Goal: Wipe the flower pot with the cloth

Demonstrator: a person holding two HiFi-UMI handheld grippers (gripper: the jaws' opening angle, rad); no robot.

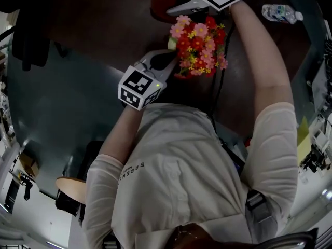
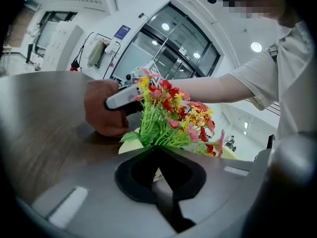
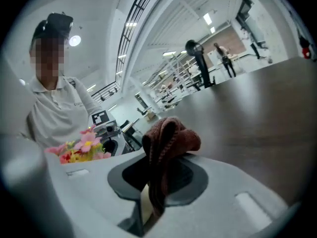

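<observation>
Flower pot (image 2: 130, 145), cream and full of artificial flowers (image 2: 168, 118), stands on the dark table (image 2: 44, 113) between my two grippers.

Left gripper (image 2: 158, 152): jaws together, tips right at the pot's near side. Whether they pinch its rim I cannot tell.

Right gripper (image 3: 153, 167): clamped on the reddish-brown cloth (image 3: 171, 135), which bunches above the jaws, near the pot's far side.

Judgement: cloth in hand, pot approached. No wiping contact visible, so the wipe itself remains.

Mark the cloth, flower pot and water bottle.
cloth (image 3: 171, 134): right gripper view, bunched top fold.
flower pot (image 2: 130, 145): left gripper view, exposed cream rim.
water bottle (image 1: 280, 13): head view, clear body.
</observation>
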